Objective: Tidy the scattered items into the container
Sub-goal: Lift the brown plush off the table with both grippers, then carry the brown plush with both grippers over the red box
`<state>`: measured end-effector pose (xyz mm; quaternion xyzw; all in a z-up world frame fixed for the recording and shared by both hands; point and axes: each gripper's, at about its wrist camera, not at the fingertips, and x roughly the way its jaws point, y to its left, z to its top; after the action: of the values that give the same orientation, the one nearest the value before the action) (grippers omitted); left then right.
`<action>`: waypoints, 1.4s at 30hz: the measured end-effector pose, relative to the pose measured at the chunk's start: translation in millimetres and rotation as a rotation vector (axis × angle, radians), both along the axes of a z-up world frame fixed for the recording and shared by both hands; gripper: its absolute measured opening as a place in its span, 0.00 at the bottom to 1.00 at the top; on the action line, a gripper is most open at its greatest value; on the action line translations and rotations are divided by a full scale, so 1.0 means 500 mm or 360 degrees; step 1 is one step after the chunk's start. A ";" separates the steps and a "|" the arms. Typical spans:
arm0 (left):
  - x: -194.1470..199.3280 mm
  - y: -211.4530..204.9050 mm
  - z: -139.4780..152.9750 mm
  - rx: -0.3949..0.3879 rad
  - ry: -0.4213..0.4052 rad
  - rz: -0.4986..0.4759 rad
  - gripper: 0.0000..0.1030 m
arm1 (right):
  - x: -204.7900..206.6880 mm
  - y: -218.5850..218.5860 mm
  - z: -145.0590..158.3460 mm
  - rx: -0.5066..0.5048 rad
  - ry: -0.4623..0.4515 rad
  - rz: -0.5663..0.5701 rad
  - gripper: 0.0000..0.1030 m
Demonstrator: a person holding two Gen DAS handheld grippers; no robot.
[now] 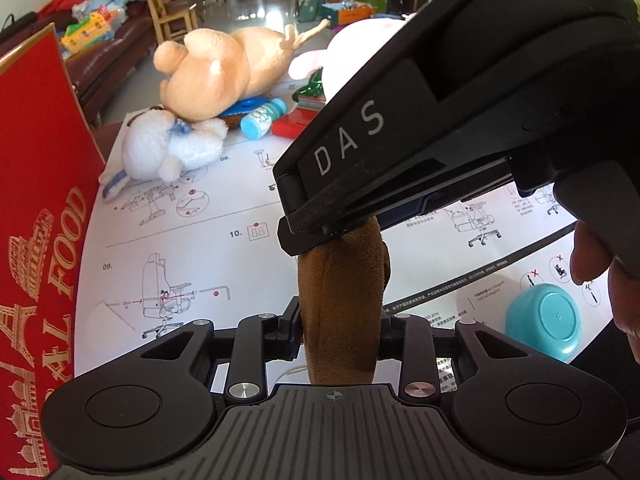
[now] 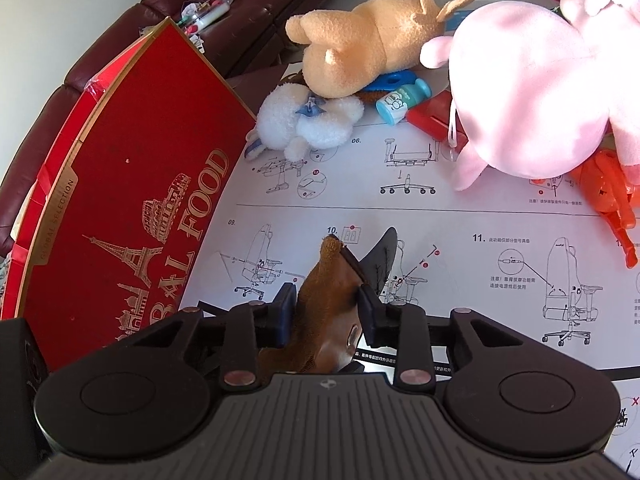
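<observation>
A white printed sheet of chair-assembly diagrams (image 2: 460,216) is covering the worktop, and a tall red cardboard box with gold landmark drawings and "FOOD" lettering (image 2: 120,208) is standing along its left edge. At the far right, a big pink plush animal (image 2: 520,92) is lying on the sheet, partly over a flat red plastic case (image 2: 434,120) and just beside an orange plastic toy (image 2: 612,196). Left of it, at the far end, a tan plush bear (image 2: 360,36) is sprawling with its rump toward the cameras, resting on a fluffy white plush dog with a blue bow (image 2: 304,124). A small light-blue bottle with a white label (image 2: 402,100) is lying on its side between the dog and the red case. An upturned turquoise plastic bowl (image 1: 546,322) is sitting at the near right of the sheet, close to a person's fingers (image 1: 592,256) that are holding the right gripper's black body. Nearest, a small brown plush toy (image 1: 340,312) is hanging above the sheet, right of the red box, caught from both sides: the left gripper (image 1: 340,320) is pinching its lower body between both pads, and the right gripper (image 2: 326,308) is pinching its upper part, its fingers reaching down across the left-wrist view.
</observation>
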<state>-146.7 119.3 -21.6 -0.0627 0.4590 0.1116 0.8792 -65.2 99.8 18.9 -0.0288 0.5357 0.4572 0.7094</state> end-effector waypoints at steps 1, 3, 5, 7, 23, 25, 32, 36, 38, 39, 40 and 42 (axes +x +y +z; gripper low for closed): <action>0.000 0.000 0.000 0.0001 0.0001 -0.0001 0.29 | 0.001 -0.001 -0.001 -0.0001 0.0003 -0.0001 0.36; 0.002 0.000 0.000 0.0001 0.0003 0.0000 0.29 | 0.002 -0.002 -0.002 0.0000 0.0003 -0.0001 0.36; 0.002 -0.002 0.000 0.0007 0.0005 -0.0001 0.28 | 0.002 0.000 -0.002 -0.0003 0.0001 -0.0001 0.36; 0.002 -0.001 0.000 0.0014 0.0006 -0.0002 0.28 | 0.003 0.000 -0.003 -0.0005 -0.0001 0.0002 0.36; 0.000 -0.016 0.016 0.0077 0.0000 0.0008 0.26 | -0.011 -0.008 0.012 0.0026 -0.0073 0.0037 0.36; 0.000 -0.018 0.020 0.0091 -0.0006 0.0008 0.26 | -0.012 -0.011 0.017 0.0040 -0.0082 0.0038 0.36; 0.006 -0.030 0.049 0.0164 -0.0040 -0.0005 0.26 | -0.007 -0.030 0.044 0.0120 -0.0100 0.0026 0.36; 0.014 -0.038 0.074 0.0205 -0.0067 -0.0021 0.26 | -0.003 -0.043 0.068 0.0166 -0.0140 0.0026 0.36; 0.019 -0.041 0.089 0.0225 -0.0084 -0.0027 0.26 | 0.000 -0.050 0.084 0.0193 -0.0160 0.0027 0.36; 0.021 -0.042 0.098 0.0234 -0.0092 -0.0029 0.26 | 0.002 -0.053 0.093 0.0205 -0.0171 0.0030 0.36; 0.023 -0.043 0.106 0.0242 -0.0100 -0.0031 0.26 | 0.003 -0.056 0.102 0.0220 -0.0184 0.0033 0.36; 0.029 -0.044 0.125 0.0260 -0.0117 -0.0035 0.26 | 0.006 -0.061 0.120 0.0249 -0.0212 0.0038 0.36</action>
<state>-132.2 97.4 41.1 0.0102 0.4163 0.1365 0.8989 -62.4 69.4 78.9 -0.0099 0.4496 0.5031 0.7380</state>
